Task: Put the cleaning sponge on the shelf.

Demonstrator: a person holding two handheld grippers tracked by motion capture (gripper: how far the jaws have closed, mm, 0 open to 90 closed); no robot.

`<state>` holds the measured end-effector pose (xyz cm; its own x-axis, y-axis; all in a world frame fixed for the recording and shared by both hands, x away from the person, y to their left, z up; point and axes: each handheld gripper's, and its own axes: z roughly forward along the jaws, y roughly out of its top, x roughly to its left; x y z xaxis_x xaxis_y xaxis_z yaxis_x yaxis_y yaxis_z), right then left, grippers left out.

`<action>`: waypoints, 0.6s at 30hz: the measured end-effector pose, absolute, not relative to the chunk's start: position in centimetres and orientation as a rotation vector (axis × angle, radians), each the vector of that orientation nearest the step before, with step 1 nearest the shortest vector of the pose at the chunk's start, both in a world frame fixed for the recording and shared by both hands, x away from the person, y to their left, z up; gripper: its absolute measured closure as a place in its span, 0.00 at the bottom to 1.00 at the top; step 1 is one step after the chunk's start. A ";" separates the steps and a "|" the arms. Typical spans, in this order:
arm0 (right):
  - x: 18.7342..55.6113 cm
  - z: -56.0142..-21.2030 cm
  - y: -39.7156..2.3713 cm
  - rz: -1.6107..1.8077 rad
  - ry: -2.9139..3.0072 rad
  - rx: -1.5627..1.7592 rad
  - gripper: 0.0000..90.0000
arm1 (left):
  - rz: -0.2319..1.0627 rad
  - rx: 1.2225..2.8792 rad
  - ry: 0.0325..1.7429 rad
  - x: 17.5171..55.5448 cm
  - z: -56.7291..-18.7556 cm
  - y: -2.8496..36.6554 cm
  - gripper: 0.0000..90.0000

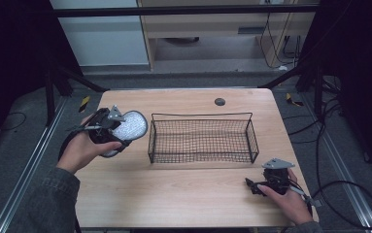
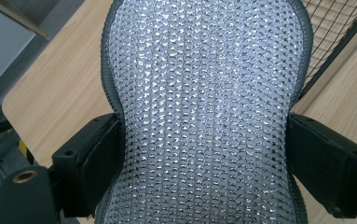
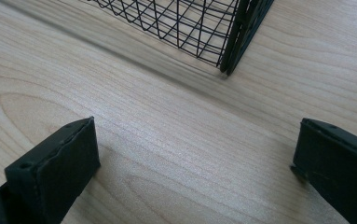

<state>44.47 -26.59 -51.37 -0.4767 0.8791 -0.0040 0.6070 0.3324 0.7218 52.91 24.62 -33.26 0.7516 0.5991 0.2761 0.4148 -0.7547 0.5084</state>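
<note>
From the high view, a pale wood table [image 1: 183,194] stood on grey floor [image 1: 23,145] — a wire basket [image 1: 203,138] at centre, the left gripper [image 1: 120,131] at nine o'clock, the right gripper [image 1: 254,187] at four.

In the left gripper view, the jaws clamped a silvery mesh pad [image 2: 204,116].

In the right gripper view, the jaws stood apart over bare wood [image 3: 190,154] — basket corner [image 3: 232,42] at twelve.

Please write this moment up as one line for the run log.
left gripper: shut on silver mesh pad, left of basket | right gripper: open, low over table | wire basket: empty, mid-table
</note>
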 end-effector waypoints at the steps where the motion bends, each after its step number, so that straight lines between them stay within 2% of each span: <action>1: 44.5 -51.4 -26.6 0.939 2.208 1.312 0.00 | 0.598 2.529 0.762 53.1 -33.1 24.4 0.14; 14: 44.5 -51.4 -26.6 0.933 2.204 1.313 0.00 | 0.546 2.550 0.617 55.7 -31.4 22.4 0.14; 18: 44.7 -51.4 -26.4 0.928 2.194 1.323 0.00 | 0.549 2.565 0.533 56.4 -29.9 20.6 0.14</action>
